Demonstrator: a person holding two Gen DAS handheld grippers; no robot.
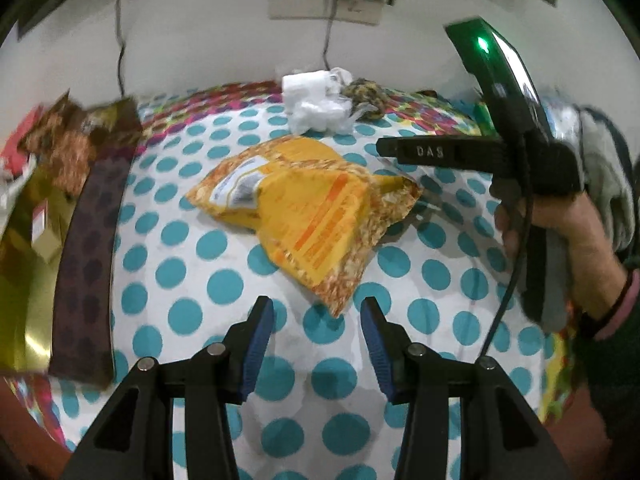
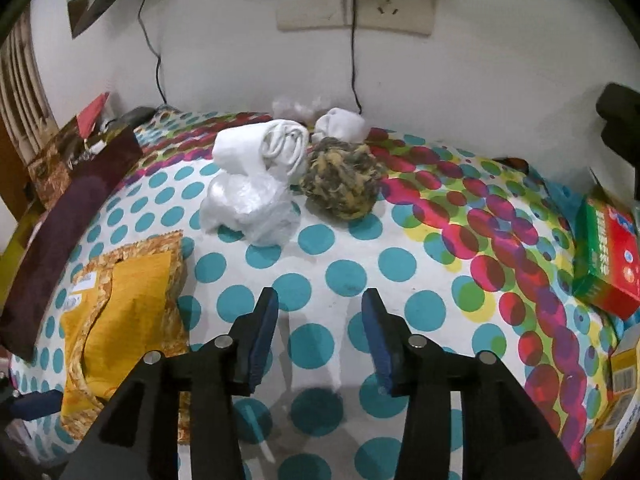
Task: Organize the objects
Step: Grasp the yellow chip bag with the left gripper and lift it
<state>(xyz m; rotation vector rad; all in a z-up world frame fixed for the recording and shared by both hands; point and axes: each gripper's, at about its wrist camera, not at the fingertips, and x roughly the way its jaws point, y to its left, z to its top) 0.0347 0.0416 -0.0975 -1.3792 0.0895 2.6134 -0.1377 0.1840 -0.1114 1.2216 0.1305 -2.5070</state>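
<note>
A yellow snack bag lies crumpled on the polka-dot cloth. My left gripper is open just short of the bag, whose near corner shows between the fingertips without touching the pads. The bag sits to the lower left in the right wrist view. My right gripper is open over bare cloth with nothing in it. Beyond it lie a rolled white cloth, a crumpled clear plastic wad and a yellow-and-black fuzzy ball. A hand holds the right gripper's black body.
A dark maroon box and a gold bag stand along the left edge. A red-and-green box and a yellow carton sit at the right. The wall behind carries a socket with hanging cables.
</note>
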